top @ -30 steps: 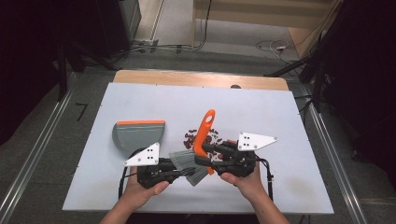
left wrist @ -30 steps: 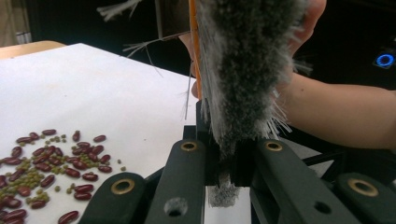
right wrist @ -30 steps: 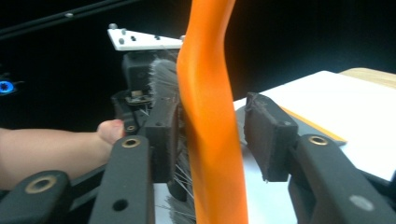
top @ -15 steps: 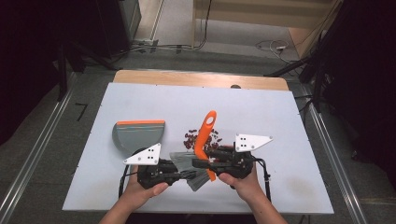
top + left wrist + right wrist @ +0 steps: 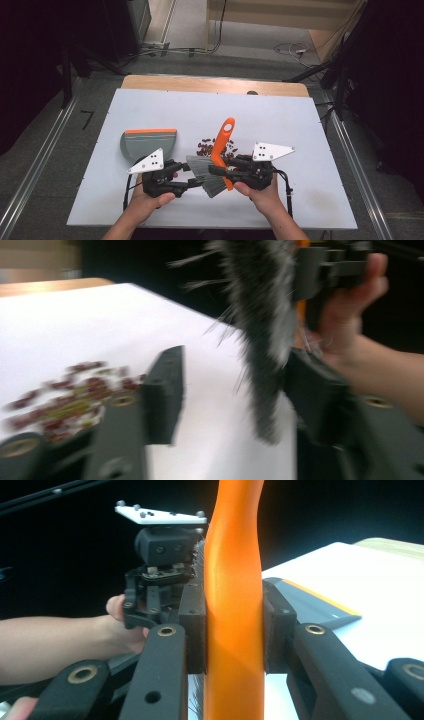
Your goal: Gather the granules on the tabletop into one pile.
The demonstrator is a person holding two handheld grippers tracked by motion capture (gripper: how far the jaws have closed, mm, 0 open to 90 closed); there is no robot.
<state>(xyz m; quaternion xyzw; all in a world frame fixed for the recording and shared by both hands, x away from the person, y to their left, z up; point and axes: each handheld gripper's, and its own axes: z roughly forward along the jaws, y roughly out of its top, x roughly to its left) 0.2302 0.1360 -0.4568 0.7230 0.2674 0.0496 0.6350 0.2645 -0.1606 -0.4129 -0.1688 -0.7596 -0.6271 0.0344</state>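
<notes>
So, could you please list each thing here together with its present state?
brush: lifted and tilted, orange handle clamped by the right gripper, bristles between the left gripper's fingers.
left gripper: open, its jaws have just been opening; bristles between them, not pressed.
right gripper: shut on the handle.
dustpan: flat on the table, untouched.
beans: scattered in a loose pile.

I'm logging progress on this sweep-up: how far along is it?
Early. Done: the right gripper is clamped on the brush's orange handle, so the handover looks made. In hand: the left gripper has just been opening, its fingers apart around the grey bristles in the left gripper view. Left: the red beans lie scattered on the white board, and the dustpan beside them looks unfilled.
</notes>
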